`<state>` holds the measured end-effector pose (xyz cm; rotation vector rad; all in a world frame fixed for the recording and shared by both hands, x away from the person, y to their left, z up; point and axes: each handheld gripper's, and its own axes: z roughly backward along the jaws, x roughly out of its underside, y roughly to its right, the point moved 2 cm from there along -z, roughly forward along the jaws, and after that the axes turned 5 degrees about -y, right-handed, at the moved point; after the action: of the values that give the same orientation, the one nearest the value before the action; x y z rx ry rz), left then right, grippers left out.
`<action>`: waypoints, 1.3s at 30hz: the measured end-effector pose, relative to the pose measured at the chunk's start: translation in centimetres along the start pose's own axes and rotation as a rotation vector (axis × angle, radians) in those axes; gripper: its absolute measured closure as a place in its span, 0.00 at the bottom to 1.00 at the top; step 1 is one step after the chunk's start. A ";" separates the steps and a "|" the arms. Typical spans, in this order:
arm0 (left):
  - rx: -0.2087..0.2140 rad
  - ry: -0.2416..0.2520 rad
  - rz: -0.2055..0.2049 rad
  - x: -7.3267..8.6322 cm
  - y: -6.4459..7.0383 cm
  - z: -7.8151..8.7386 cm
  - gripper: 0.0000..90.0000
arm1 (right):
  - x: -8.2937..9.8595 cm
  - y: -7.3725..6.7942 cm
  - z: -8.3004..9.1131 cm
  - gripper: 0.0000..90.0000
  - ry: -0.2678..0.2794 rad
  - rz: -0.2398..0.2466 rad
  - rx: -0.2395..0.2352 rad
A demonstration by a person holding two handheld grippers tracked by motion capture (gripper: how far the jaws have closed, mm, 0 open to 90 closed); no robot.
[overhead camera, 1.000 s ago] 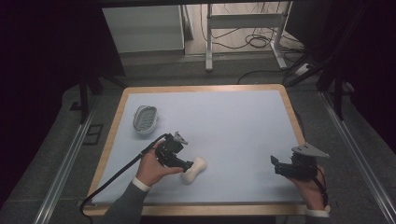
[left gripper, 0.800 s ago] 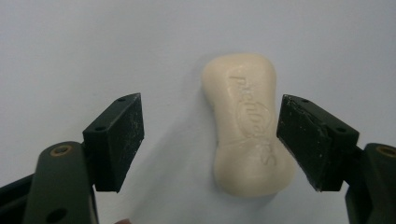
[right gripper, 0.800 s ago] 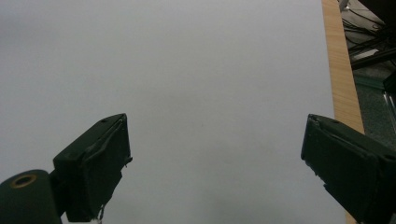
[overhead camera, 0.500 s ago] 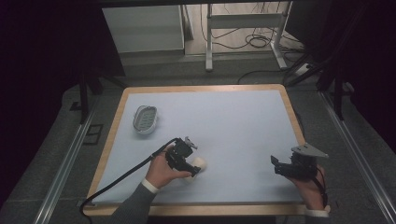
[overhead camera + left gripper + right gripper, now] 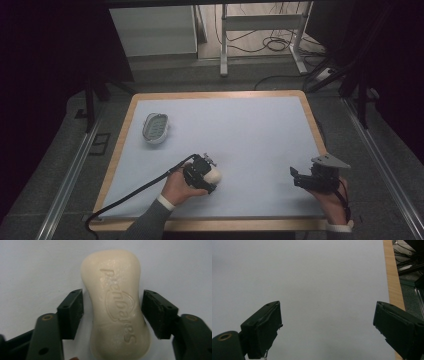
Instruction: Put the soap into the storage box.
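A cream bar of soap (image 5: 117, 305) with embossed lettering lies on the pale blue table mat, lengthwise between the jaws of my left gripper (image 5: 112, 298). The jaws stand open at the bar's narrow waist, with a thin gap on each side. In the high view the soap (image 5: 216, 174) shows as a pale lump just under the left gripper (image 5: 209, 175), near the front centre of the mat. My right gripper (image 5: 299, 179) is held low at the front right, and its jaws (image 5: 328, 320) are wide open over bare mat.
A grey oval soap dish (image 5: 155, 128) sits at the left of the mat (image 5: 240, 130), far from both grippers. The table's wooden rim (image 5: 392, 277) runs close along the right gripper's right side. Metal rails flank the table.
My left gripper has moved right and toward the front, onto the soap, and now straddles it. The right gripper has stayed put.
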<state>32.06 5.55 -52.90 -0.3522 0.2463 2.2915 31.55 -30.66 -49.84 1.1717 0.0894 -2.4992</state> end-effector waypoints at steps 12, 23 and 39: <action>-0.007 0.007 -0.030 0.2 -0.1 0.3 0.55 | 0.0 0.3 0.2 0.09 0.006 -0.008 0.008; -0.025 0.089 -0.022 0.3 -1.1 2.9 0.55 | 0.1 0.5 0.3 0.09 0.008 -0.016 0.012; -0.024 0.156 0.006 0.3 -2.6 5.3 0.55 | 0.2 0.8 0.2 0.09 0.006 -0.022 0.019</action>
<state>32.87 9.06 -48.18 -0.5441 0.2987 2.2772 31.53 -31.48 -49.75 1.1914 0.0812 -2.5212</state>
